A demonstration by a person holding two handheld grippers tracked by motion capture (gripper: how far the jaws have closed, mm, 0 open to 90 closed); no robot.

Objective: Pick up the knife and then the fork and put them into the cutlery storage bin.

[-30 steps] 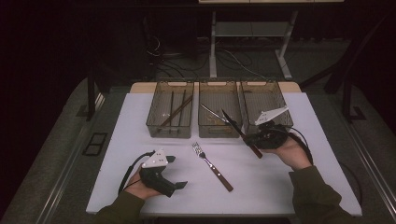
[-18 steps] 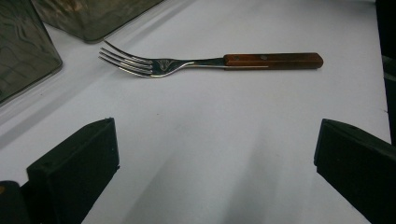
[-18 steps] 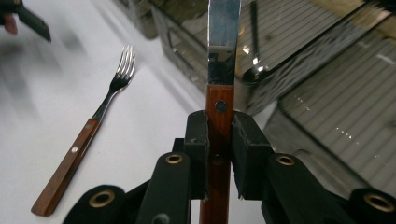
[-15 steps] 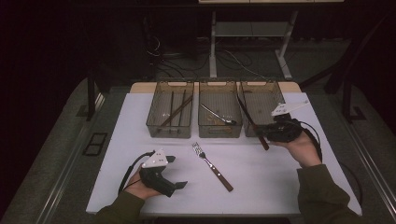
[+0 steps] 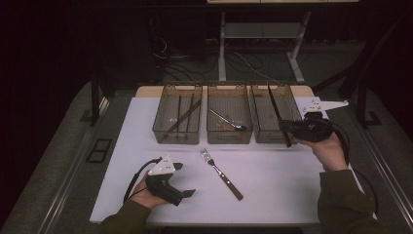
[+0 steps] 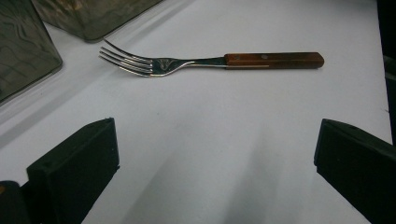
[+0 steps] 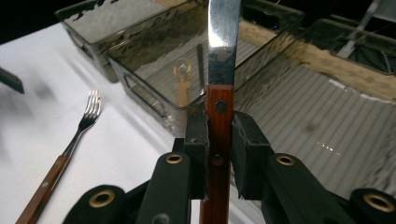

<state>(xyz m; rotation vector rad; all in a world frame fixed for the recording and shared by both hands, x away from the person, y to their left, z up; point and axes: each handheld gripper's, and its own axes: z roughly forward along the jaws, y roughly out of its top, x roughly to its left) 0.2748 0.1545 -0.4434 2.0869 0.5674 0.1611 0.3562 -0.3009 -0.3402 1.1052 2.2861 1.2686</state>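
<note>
A knife (image 5: 276, 111) with a wooden handle and steel blade is clamped by its handle in my right gripper (image 5: 288, 128), which is shut on it. The blade points away over the right-hand bin (image 5: 269, 137). In the right gripper view the pads (image 7: 198, 140) press both sides of the knife (image 7: 219, 112) handle. A wood-handled fork (image 5: 221, 173) lies on the white mat, tines toward the bins. My left gripper (image 5: 182, 179) rests at the front left, open and with nothing in it. In the left gripper view the fork (image 6: 210, 60) lies ahead of the left gripper (image 6: 215, 154), beyond its wide jaws.
Three smoky clear bins stand in a row at the back of the white mat (image 5: 292, 180). The left bin (image 5: 176, 136) holds dark sticks, the middle bin (image 5: 229, 136) a spoon (image 5: 226, 120). The mat's edges drop to a dark table surround.
My right gripper has carried the knife to the right and slightly up, from the mat's middle right to over the right-hand bin. The left gripper and the fork have stayed put.
</note>
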